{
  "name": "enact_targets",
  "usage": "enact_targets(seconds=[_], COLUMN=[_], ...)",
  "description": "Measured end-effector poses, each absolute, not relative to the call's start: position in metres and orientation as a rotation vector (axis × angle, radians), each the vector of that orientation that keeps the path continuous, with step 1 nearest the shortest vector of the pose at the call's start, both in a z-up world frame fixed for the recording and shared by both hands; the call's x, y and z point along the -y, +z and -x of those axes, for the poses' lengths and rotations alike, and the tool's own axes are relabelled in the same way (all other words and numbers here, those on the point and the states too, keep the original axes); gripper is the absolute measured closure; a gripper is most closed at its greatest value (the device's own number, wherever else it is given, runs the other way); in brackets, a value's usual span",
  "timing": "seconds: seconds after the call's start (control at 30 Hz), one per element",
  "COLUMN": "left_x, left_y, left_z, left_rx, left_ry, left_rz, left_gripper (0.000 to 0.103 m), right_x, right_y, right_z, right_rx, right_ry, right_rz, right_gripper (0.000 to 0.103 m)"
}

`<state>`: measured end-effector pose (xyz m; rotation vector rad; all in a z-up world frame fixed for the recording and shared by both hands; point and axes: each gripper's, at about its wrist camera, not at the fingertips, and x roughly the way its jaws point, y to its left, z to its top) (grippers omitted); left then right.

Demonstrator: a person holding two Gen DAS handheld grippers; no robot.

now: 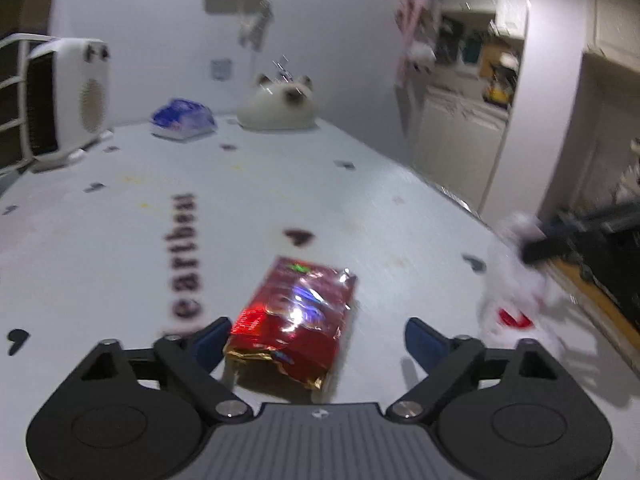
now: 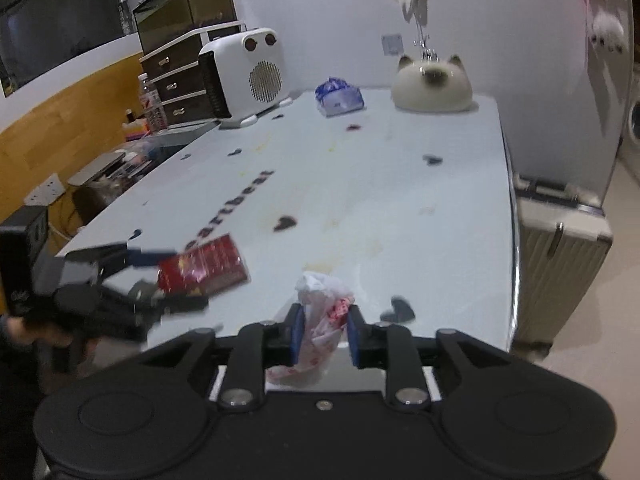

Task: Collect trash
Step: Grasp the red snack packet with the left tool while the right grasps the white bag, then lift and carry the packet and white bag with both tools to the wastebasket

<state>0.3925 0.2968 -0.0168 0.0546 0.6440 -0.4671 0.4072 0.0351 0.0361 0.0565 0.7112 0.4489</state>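
Near the front edge of the surface (image 1: 120,248), the open left claw (image 1: 316,340) straddles a red wrapper (image 1: 294,316); close squarely. The right claw (image 2: 323,330) grips a crumpled bag (image 2: 324,304).

I'm working in a home: a cat-shaped ornament (image 2: 431,86) and heater (image 2: 244,78) at the counter's (image 2: 400,200) far edge, a suitcase (image 2: 560,256) beside it.

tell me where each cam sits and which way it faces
Left wrist: on the left gripper, facing down the table at the red wrapper between its open fingers.
Right wrist: on the right gripper, facing down the table, shut on a crumpled white wrapper; the left gripper and holding hand show.
Shared: red wrapper, cat figure, white heater.
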Motion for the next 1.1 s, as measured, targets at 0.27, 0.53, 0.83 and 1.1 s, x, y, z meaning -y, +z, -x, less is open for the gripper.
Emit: enact_targets(seconds=[0.27, 0.53, 0.83, 1.1], left_x=[-0.287, -0.266, -0.249, -0.261], left_y=[-0.006, -0.009, -0.019, -0.015], left_z=[-0.386, -0.407, -0.417, -0.406], left_rx=[-0.672, -0.656, -0.678, -0.677], left_ry=[-0.471, -0.375, -0.379, -0.313], left_rz=[-0.127, -0.145, -0.166, -0.136], left_gripper=[0.020, 0.014, 0.030, 0.050], right_x=[-0.038, -0.036, -0.059, -0.075], right_y=[0.038, 0.010, -0.012, -0.016], right_z=[-0.385, -0.343, -0.339, -0.346], right_rx=[-0.643, -0.725, -0.730, -0.708], right_ry=[0.276, 0.123, 0.146, 0.186], right_rz=[-0.182, -0.487, -0.660, -0.589], right_gripper=[0.020, 0.019, 0.027, 0.053])
